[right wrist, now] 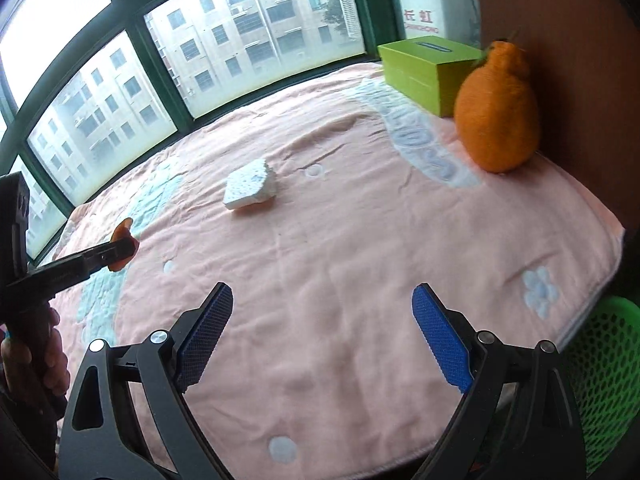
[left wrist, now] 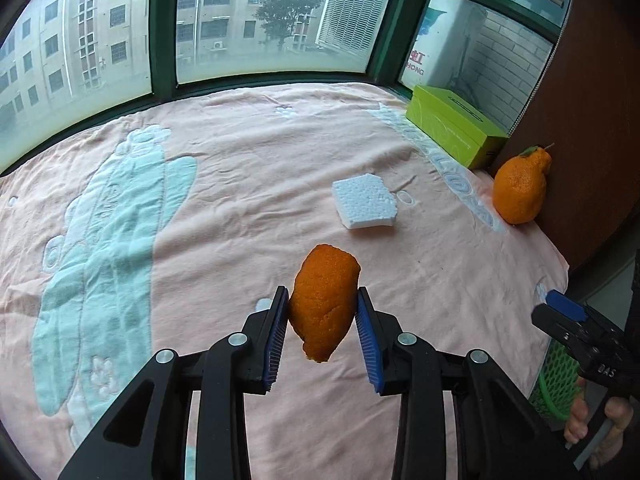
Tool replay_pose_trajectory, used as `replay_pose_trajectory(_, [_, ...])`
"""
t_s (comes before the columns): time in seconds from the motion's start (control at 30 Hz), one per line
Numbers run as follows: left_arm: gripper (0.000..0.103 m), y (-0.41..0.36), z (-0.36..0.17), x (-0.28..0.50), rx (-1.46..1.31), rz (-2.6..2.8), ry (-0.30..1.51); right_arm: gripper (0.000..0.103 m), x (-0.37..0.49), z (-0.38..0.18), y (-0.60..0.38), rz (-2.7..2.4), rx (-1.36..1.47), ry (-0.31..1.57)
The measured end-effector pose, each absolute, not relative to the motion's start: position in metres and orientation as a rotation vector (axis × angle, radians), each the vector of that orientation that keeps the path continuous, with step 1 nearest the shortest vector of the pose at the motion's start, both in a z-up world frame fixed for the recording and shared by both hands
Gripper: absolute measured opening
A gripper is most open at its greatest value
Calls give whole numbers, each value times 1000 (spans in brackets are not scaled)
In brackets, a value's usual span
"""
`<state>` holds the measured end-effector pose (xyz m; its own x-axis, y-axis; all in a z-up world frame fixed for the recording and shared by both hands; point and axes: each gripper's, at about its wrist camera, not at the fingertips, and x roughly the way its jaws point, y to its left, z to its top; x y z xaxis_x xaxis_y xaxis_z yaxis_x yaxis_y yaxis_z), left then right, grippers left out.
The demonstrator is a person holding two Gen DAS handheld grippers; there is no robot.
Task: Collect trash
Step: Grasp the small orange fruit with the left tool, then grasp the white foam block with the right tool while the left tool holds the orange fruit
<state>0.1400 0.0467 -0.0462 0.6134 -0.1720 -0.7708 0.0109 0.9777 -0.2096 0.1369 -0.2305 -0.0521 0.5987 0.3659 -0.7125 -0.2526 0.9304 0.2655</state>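
Note:
My left gripper [left wrist: 322, 300] is shut on a piece of orange peel [left wrist: 323, 302], lifted above the pink towel [left wrist: 240, 200]; the right wrist view shows that peel [right wrist: 122, 236] at the far left, held in the left gripper [right wrist: 120, 250]. My right gripper [right wrist: 322, 300] stands open over the towel [right wrist: 340, 240] with nothing between its fingers; its blue-tipped finger [left wrist: 564, 306] shows at the right edge of the left wrist view. A white foam piece [left wrist: 365, 202] [right wrist: 251, 190] lies on the towel ahead. A green mesh basket [left wrist: 558, 380] [right wrist: 604, 380] sits beyond the towel's right edge.
A whole orange fruit with a stem [left wrist: 520, 188] [right wrist: 496, 112] stands against the brown panel [left wrist: 592, 120] at the right. A green tissue box [left wrist: 452, 124] [right wrist: 424, 72] sits in the far right corner by the window. A hand [left wrist: 600, 428] grips the right tool.

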Motion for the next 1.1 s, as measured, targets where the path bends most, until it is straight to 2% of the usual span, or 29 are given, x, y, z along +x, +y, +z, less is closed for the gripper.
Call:
replay_pose_trajectory(0.57, [33, 102, -62, 131, -249, -102, 912, 85, 252, -82, -97, 382, 45, 940])
replay_pose_trajectory(0.83, [33, 109, -70, 134, -280, -100, 923, 78, 279, -101, -77, 329, -11, 974])
replay_pose_trajectory(0.97, [33, 107, -73, 135, -281, -100, 931, 64, 283, -106, -78, 309, -13, 990])
replay_pose_trajectory(1.1, [33, 105, -73, 136, -280, -98, 932, 64, 274, -102, -85, 311, -14, 975])
